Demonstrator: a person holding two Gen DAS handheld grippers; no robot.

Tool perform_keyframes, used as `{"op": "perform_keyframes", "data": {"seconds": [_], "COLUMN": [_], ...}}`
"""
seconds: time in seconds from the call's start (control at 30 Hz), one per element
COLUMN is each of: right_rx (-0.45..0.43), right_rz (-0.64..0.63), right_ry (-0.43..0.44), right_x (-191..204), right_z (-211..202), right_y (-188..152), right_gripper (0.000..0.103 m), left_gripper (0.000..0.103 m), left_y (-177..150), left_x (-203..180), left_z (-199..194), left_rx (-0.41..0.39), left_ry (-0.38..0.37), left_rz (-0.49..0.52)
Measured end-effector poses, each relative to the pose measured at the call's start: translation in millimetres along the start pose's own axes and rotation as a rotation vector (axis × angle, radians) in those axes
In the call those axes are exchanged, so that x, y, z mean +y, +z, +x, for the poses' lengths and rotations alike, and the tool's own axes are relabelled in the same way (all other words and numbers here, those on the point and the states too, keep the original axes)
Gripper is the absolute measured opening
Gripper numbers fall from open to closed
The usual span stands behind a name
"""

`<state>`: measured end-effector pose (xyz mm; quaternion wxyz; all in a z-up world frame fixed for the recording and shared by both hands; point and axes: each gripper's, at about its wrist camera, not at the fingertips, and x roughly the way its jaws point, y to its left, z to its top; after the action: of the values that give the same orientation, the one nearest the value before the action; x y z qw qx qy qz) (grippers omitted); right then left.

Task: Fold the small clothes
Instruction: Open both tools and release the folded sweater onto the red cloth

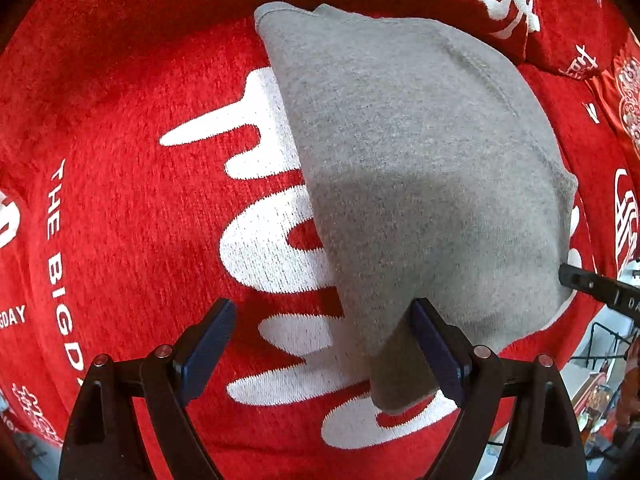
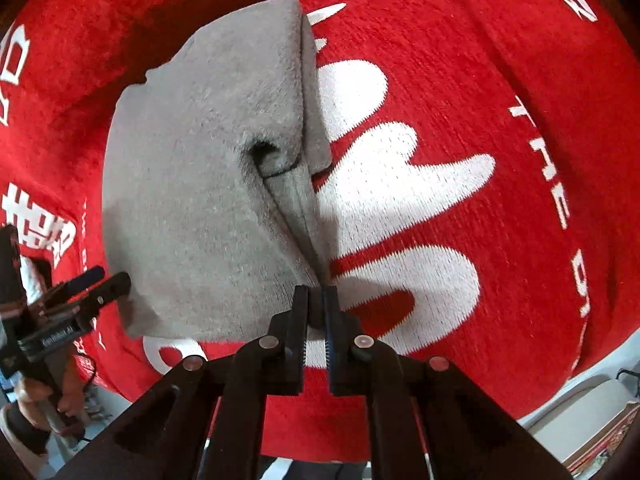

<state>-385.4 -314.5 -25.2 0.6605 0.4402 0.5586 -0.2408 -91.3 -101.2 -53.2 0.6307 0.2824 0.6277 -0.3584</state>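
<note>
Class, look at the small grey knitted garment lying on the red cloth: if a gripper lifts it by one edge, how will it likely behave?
The small grey knitted garment will probably flop and drape: it already creases where the right gripper pinches its edge. It looks light, being thin and soft. On the fuzzy red cloth with white lettering it likely drags rather than slides freely.

Bright, even light, soft shadows, sharp focus; heavy fisheye bending, dark corners.

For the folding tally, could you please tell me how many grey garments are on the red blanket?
1: the grey garment lies mid-blanket, one edge pinched in the right tongs. Others may be outside both views.
</note>
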Motion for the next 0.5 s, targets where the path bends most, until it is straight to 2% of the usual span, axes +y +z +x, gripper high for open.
{"op": "perform_keyframes", "data": {"seconds": [0.13,0.23,0.33,0.5], "right_rx": [0.022,0.029,0.015,-0.024], "right_rz": [0.031,0.054,0.093,0.149], "right_ry": [0.001,-0.029,-0.041,-0.013], "right_x": [0.4,-5.5,-16.0,-24.9], "right_z": [-12.8,-21.3,-31.1,-44.1], "right_y": [-3.3,-1.4,4.0,22.9], "right_gripper": [0.008,0.008,0.008,0.009], "left_gripper": [0.089,0.089,0.089,0.089], "left_y": [-2.7,-3.9,-1.1,0.4], "left_x": [3.5,5.5,11.2,28.7], "left_z": [-7.9,-17.3,-25.1,-30.2], "left_rx": [0.002,-0.004,-0.011,-0.019], "left_ry": [0.011,0.022,0.019,0.014], "left_rz": [-0.021,-0.036,-0.056,-0.097]}}
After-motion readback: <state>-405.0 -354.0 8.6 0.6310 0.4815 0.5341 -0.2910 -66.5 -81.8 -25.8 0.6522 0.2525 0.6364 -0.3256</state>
